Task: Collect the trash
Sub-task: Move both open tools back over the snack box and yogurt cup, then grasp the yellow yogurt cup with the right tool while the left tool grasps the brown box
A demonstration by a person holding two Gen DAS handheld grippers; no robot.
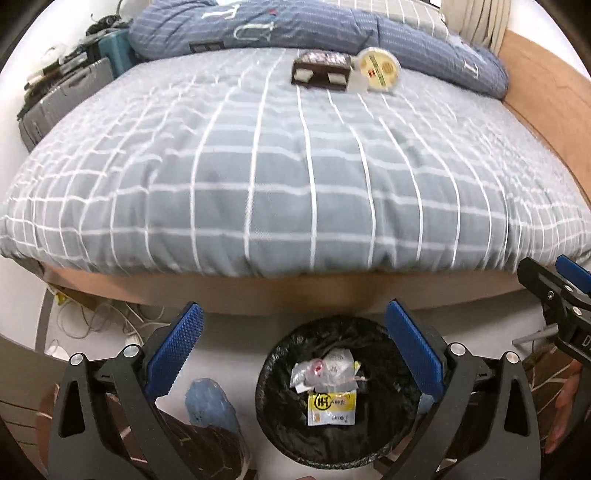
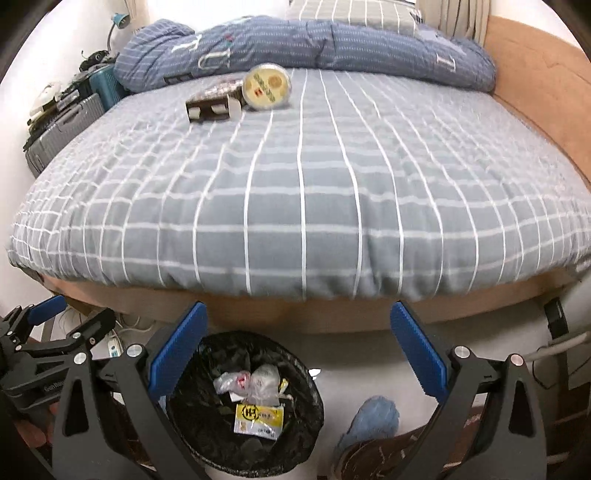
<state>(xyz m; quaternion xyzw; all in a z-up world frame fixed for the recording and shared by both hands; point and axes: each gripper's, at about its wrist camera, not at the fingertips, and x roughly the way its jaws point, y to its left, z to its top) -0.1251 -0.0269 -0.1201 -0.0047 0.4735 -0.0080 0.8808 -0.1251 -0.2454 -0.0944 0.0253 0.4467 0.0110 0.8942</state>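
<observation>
A round bin with a black liner (image 1: 380, 435) (image 2: 303, 439) stands on the floor at the foot of the bed. Inside lie a yellow sachet (image 1: 331, 403) (image 2: 259, 416) and crumpled clear wrappers (image 1: 325, 371) (image 2: 251, 382). My left gripper (image 1: 295, 354) hangs above the bin, open, with nothing between its blue pads. My right gripper (image 2: 297, 354) is open and empty too, above the bin's right side. Far up the checked bed cover sit a dark brown box (image 1: 320, 71) (image 2: 212, 103) and a round yellow-lidded tub (image 1: 377, 69) (image 2: 266, 87), side by side.
The grey checked bed (image 1: 280, 177) (image 2: 317, 192) fills the middle, with a blue quilt (image 1: 258, 29) (image 2: 295, 48) at its head. Suitcases (image 1: 62, 96) (image 2: 62, 125) stand on the left. Blue slippers (image 1: 208, 406) (image 2: 373, 417) and cables (image 1: 92, 317) lie on the floor.
</observation>
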